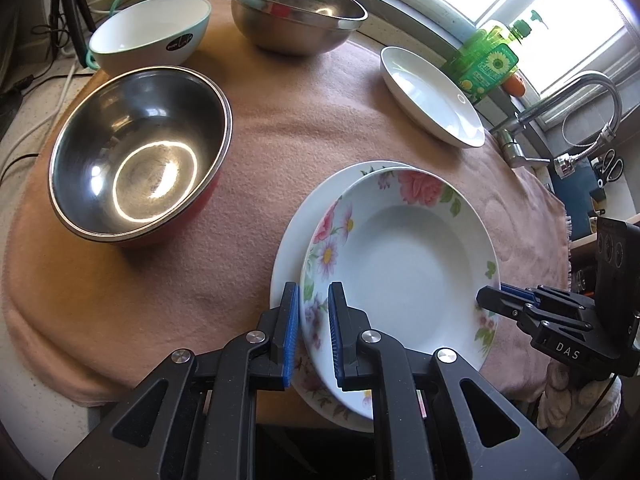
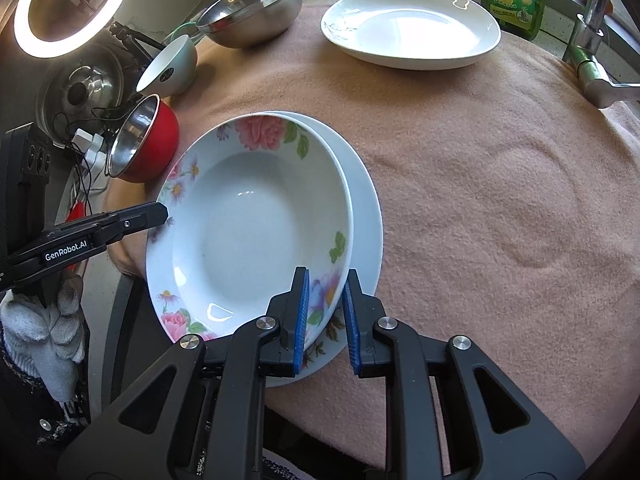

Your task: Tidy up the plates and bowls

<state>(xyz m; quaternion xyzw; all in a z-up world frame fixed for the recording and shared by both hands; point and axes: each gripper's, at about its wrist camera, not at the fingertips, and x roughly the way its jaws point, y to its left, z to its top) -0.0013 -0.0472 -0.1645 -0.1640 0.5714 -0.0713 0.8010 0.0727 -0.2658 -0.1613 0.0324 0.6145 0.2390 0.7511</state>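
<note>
Both pairs of blue-padded fingers straddle the rim of the top floral plate [image 1: 400, 264], one from each side: the left gripper [image 1: 313, 334] has the near-left rim between its narrowly parted fingers, and the right gripper [image 2: 325, 316] has the opposite rim between its own, though I cannot tell whether the pads actually press the china. That plate sits tilted and offset on a second floral plate [image 1: 286, 252] lying on the pink blanket [image 1: 260, 152]. Further out stand a red steel bowl [image 1: 138, 152], a white bowl [image 1: 150, 34], a plain steel bowl [image 1: 298, 12] and a white plate [image 1: 432, 96], with a green soap bottle [image 1: 486, 62] by the faucet [image 1: 560, 120]
</note>
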